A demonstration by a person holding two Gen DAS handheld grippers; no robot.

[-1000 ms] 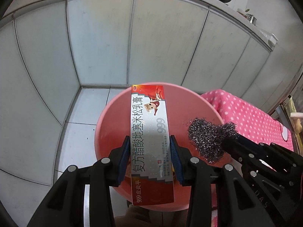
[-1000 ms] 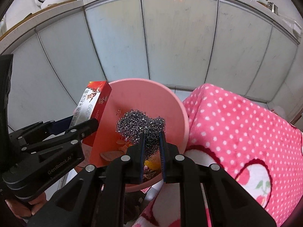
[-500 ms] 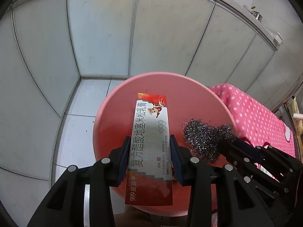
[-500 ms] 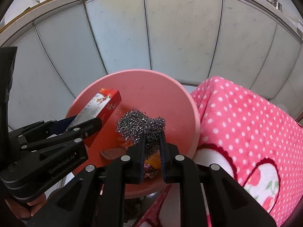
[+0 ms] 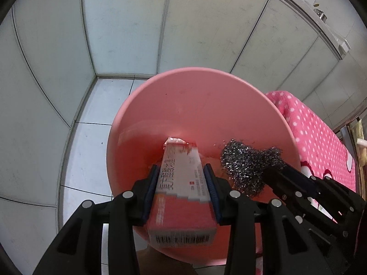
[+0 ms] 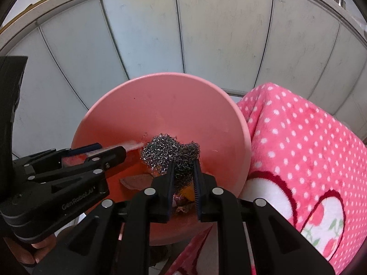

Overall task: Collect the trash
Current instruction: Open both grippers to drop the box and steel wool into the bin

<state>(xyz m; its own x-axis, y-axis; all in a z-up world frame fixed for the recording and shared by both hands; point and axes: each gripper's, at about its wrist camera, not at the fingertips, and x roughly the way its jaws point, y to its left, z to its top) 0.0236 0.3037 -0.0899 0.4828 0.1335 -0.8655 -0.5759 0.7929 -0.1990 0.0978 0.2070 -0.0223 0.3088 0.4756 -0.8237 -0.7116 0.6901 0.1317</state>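
In the left wrist view, the left gripper (image 5: 183,183) is clamping the ointment box (image 5: 182,190) over the pink basin (image 5: 201,87), nose down; releasing low should keep it inside. In the right wrist view, the right gripper (image 6: 184,176) is pinching the steel wool (image 6: 169,152) at 12 o'clock above the scraps (image 6: 137,180); letting go well inside the rim is safest.

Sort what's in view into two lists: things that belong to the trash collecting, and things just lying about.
Job:
- carton, clamped in the left gripper
- steel wool, pinched in the right gripper
- pink basin, with scraps already in it

Lying about:
- spotted pink blanket
- white cabinet doors
- countertop above them
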